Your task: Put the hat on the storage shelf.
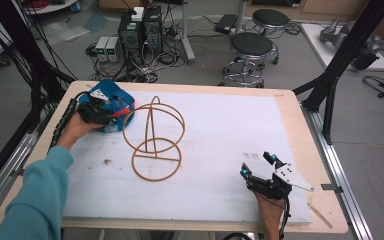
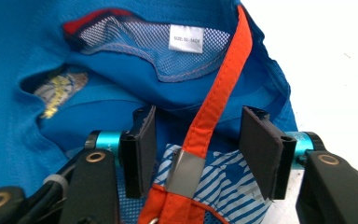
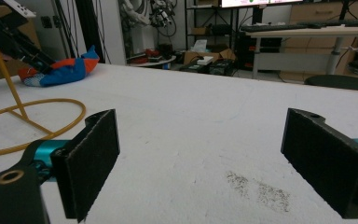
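A blue cap (image 1: 114,106) with an orange strap (image 2: 223,79) and a white size label lies at the far left of the white mat (image 1: 220,130). My left gripper (image 1: 109,113) sits down on it. In the left gripper view the left gripper (image 2: 198,116) has its jaws apart on either side of the strap and its grey buckle (image 2: 185,173), with striped lining between the pads. I see no squeeze on the fabric. My right gripper (image 1: 258,164) rests wide open near the front right of the mat, and nothing lies inside the right gripper (image 3: 200,140).
An orange wire stand (image 1: 154,135) made of rings stands just right of the cap, and the right gripper view shows the wire stand (image 3: 28,126) at far left. The mat bears a dark smudge (image 3: 256,186). The wooden table edge (image 1: 300,130) runs along the right.
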The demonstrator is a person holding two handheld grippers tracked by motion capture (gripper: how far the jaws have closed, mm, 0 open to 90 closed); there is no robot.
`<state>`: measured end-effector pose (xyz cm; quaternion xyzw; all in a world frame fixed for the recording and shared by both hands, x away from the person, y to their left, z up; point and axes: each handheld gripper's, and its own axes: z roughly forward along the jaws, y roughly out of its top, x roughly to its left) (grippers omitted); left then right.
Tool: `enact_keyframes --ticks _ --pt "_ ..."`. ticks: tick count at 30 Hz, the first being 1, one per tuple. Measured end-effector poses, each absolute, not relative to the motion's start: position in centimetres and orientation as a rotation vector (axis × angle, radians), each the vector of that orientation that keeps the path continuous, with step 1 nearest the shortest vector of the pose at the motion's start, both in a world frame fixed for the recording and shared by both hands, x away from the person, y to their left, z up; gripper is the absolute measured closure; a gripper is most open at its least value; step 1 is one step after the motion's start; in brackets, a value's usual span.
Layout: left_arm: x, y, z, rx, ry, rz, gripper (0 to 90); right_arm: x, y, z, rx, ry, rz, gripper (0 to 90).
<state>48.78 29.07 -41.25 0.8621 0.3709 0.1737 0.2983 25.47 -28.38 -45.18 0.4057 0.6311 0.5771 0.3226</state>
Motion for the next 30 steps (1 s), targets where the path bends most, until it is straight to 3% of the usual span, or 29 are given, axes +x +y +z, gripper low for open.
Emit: enact_keyframes --ticks 4,13,30 --pt "48.9 28.9 -41.7 2.306 0.985 0.434 46.4 25.5 -28.4 -45.2 1.063 1.658 1.518 10.4" --pt "48.7 28.5 -42.1 2.343 0.973 0.395 69.8 25.4 -28.5 -45.2 1.062 1.649 1.526 10.4" --pt "47.9 28.9 -40.1 2.233 1.001 0.401 74.5 25.4 -28.6 -45.2 1.059 1.637 1.529 10.5"
